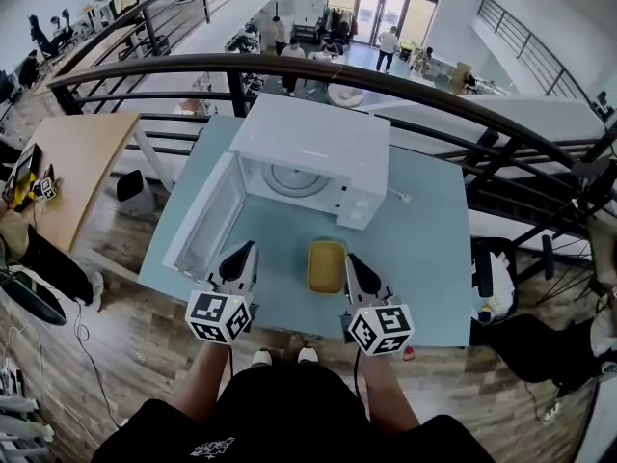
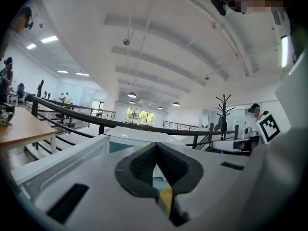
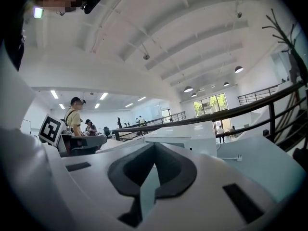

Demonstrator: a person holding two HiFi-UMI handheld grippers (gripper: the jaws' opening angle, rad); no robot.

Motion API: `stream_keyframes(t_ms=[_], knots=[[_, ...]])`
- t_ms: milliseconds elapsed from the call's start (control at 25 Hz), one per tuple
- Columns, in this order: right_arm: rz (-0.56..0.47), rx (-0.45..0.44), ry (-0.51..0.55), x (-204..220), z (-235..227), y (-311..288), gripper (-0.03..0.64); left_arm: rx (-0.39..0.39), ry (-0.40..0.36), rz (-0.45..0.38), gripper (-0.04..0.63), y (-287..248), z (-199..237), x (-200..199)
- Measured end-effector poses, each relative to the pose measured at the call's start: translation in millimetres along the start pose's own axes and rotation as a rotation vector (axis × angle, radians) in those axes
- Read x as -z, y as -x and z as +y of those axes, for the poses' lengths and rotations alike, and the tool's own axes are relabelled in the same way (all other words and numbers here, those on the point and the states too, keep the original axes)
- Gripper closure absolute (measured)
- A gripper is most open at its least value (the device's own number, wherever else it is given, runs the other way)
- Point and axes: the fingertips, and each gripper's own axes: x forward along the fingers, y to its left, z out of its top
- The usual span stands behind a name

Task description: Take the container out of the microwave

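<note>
**Head view.** The microwave (image 1: 308, 157), a white glossy box, stands at the middle of the pale blue bench (image 1: 424, 258), toward its far edge. Its door (image 1: 204, 222) is swung wide toward the left edge, and the cavity shows a round glass turntable (image 1: 289, 178) with nothing on it. The container (image 1: 326, 265), a yellow rounded-rectangular tray, matt and probably plastic, lies flat on the bench in front of the cavity, near the front edge. It is out of the oven, so the task appears complete in substance. The left claw (image 1: 238, 256) and right claw (image 1: 355, 261) flank the container, one on each side and clear of it. This placing reads as a release, with both tools drawn off.

**Left gripper view.** The left claw (image 2: 155, 146) is closed. Its dark ribbed pads (image 2: 142, 165) meet at the tip and nothing is gripped. A yellow sliver of the container (image 2: 166, 198) shows through the gap below the pads; it lies beyond the claw and is not held. The microwave (image 2: 134, 134) top is ahead.

**Right gripper view.** The right claw (image 3: 154, 146) is closed and empty, pads together at the tip. The microwave (image 3: 187, 136) lies ahead, and smooth bench (image 3: 269, 162) surface shows at the right. The container is not in view here.
</note>
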Motion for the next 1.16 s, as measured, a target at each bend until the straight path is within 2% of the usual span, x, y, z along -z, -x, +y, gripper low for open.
stream_keyframes(t_ms=[400, 640, 1160], knots=[[-0.081, 0.01, 0.038, -41, 19, 6, 0.611, 0.044, -0.052, -0.11, 0.588, 10, 0, -58], [-0.087, 0.014, 0.025, -40, 23, 9, 0.611, 0.077, -0.047, -0.11, 0.588, 12, -2, -57], [-0.067, 0.034, 0.027, -34, 22, 1, 0.611, 0.084, -0.055, -0.101, 0.588, 7, 4, -55]])
